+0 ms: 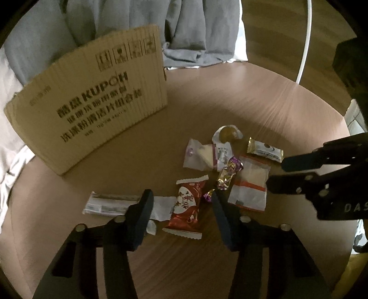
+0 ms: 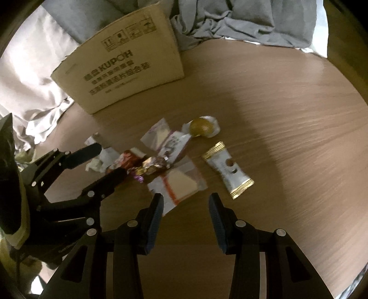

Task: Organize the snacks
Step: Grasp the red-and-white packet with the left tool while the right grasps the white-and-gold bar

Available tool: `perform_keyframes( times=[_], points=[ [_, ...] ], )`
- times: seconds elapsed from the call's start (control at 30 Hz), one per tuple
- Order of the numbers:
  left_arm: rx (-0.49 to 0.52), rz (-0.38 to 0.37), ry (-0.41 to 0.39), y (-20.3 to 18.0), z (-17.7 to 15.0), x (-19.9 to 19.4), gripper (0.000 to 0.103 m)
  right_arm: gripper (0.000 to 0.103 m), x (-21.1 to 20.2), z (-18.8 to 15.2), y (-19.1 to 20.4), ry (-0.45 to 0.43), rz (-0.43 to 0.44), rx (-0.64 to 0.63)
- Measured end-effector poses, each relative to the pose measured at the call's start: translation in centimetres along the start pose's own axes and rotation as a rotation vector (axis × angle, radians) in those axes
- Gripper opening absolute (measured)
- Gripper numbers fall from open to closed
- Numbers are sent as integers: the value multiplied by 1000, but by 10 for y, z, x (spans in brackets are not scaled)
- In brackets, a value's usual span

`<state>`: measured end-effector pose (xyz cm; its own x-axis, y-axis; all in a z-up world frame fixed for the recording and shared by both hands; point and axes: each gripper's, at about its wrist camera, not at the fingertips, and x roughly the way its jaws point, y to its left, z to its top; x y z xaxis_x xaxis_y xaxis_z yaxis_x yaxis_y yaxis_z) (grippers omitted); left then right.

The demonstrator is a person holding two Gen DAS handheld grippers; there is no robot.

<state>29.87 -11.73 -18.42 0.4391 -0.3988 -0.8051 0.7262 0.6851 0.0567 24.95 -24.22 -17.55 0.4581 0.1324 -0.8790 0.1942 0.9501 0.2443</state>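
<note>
Snack packets lie in a heap on a round wooden table (image 1: 253, 103). My left gripper (image 1: 181, 197) (image 2: 109, 159) hangs low over a red packet (image 1: 188, 207) (image 2: 125, 161), a finger on either side of it, pads clear of it: open. A gold-purple candy (image 1: 227, 174) (image 2: 151, 168) lies just beyond. My right gripper (image 2: 186, 200) (image 1: 277, 173) is open and empty, right behind a clear packet with an orange stripe (image 2: 181, 184) (image 1: 250, 184). A white-gold bar (image 2: 230, 170) (image 1: 264, 150) lies to its right. A cardboard box (image 1: 92, 115) (image 2: 119, 76) stands at the back left.
Farther back lie a round brown snack in clear wrap (image 2: 202, 127) and a purple-printed clear packet (image 2: 165, 138). A white paper slip (image 1: 110, 203) lies left of the red packet. Grey cloth (image 2: 253, 20) and pale bedding (image 2: 30, 76) border the table's far edge.
</note>
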Motion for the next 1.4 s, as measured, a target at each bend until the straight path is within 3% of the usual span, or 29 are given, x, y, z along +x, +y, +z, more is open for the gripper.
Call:
perform_keyframes(
  times=[0.13, 0.27, 0.67, 1.17, 1.37, 1.4],
  points=[
    [-14, 1, 6, -3, -1, 6, 45, 42, 0, 4, -4, -1, -8, 6],
    [-47, -21, 37, -3, -2, 14, 23, 42, -1, 8, -5, -11, -17, -3],
    [-173, -53, -15, -2, 2, -16, 22, 42, -4, 19, -19, -35, -41, -50],
    [-180, -48, -29, -15, 14, -16, 22, 41, 12, 29, -35, -12, -10, -56],
    [-191, -39, -33, -12, 14, -17, 22, 33, 17, 32, -32, -3, -6, -80],
    [-192, -37, -33, -11, 14, -17, 22, 27, 17, 32, -32, -2, -5, -84]
  ],
)
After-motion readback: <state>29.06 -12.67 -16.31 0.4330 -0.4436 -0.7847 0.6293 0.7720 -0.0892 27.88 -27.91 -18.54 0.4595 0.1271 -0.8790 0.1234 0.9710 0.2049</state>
